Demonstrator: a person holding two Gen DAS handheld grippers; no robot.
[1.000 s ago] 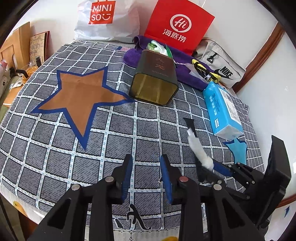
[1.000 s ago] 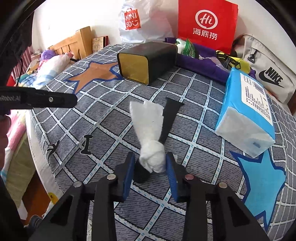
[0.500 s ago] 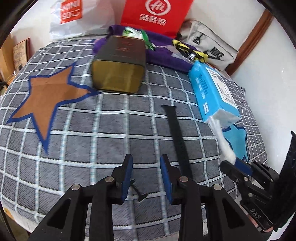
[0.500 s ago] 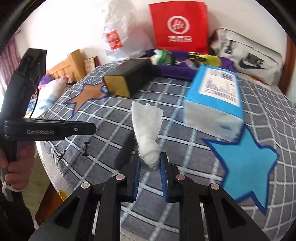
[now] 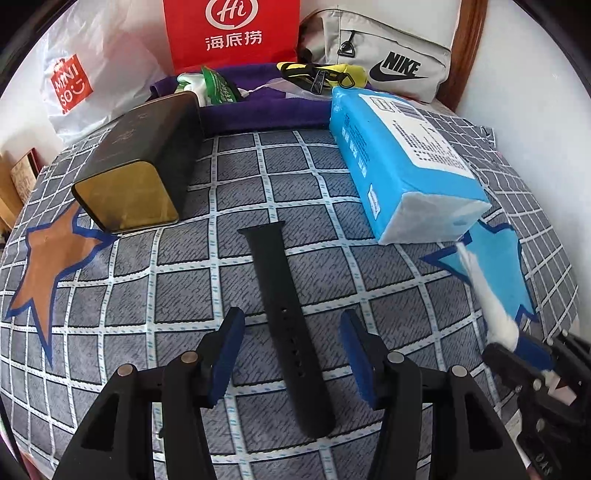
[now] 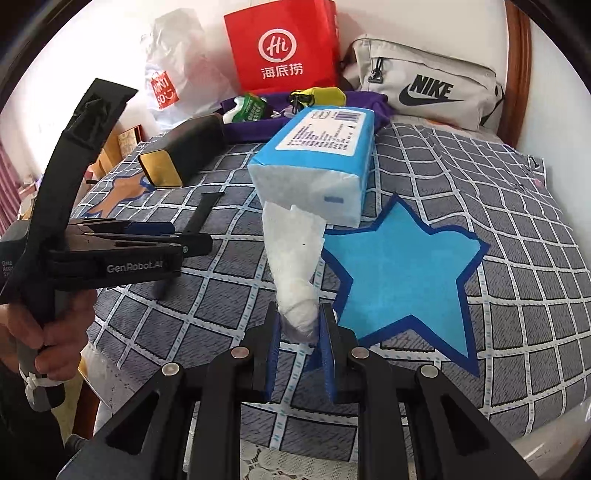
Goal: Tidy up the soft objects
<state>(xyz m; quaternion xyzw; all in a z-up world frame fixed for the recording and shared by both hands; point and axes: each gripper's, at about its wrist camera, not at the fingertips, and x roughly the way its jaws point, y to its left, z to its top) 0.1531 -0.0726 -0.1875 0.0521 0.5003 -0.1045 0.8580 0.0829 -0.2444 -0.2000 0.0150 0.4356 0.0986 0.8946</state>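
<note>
- Bedspread (image 5: 147,295) – grey grid w/ orange star on the left & blue star (image 6: 402,266) on the right; everything lies on it.
- Back row by the wall: red bag (image 5: 232,33), white Miniso bag (image 5: 74,85), grey Nike pouch (image 6: 424,85), purple cloth (image 5: 258,114) in front of them.
- Blue tissue pack (image 5: 402,162) – lies on its side, torn white end toward the cams, touching the blue star's upper edge.
- Dark tin (image 5: 144,166) – on its side, gold end facing the cams, left of the strap.
- Left gripper (image 5: 291,350) – jaws wide apart, nothing held; blue pads flank the strap w/o touching it, low over the bedspread.
- Right gripper (image 6: 299,332) – pads closed tight on the tissue's twisted end, above the blue star's left point.
- Black strap (image 5: 288,325) – flat on the bedspread, runs lengthwise between the left jaws.
- White tissue (image 6: 291,254) – crumpled, sticks up from the right pads; loose end fans out near the pack's torn end.
</note>
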